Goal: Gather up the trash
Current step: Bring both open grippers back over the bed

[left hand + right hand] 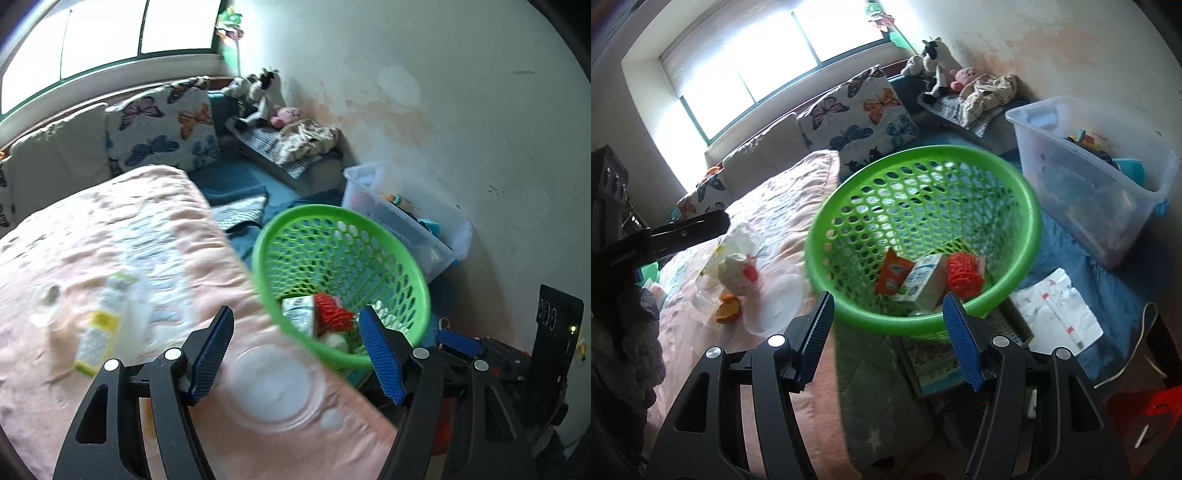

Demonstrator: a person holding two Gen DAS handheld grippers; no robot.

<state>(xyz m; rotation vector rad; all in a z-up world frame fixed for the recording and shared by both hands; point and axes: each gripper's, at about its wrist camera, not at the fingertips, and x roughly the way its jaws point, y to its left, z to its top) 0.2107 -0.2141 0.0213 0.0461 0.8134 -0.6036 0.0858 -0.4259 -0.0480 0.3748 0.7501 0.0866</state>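
A green mesh basket (343, 236) (923, 155) stands beside the bed. It holds an orange packet (892, 275), a white carton (923, 280) and a red mesh wad (962, 275). My left gripper (297, 350) is open and empty above a clear plastic lid (275, 387) on the pink blanket (110, 229). A yellow-and-white packet (99, 325) lies further left. My right gripper (888, 332) is open just in front of the basket's near rim and grips nothing. In the right wrist view the bed carries a crumpled wrapper (737, 273), orange peel (727, 312) and a clear lid (775, 306).
A clear storage bin (1089, 177) of toys stands against the wall to the right of the basket. A printed sheet (1056, 306) and a book (938, 369) lie on the floor. Butterfly pillows (860, 110) and plush toys (934, 62) fill the far corner.
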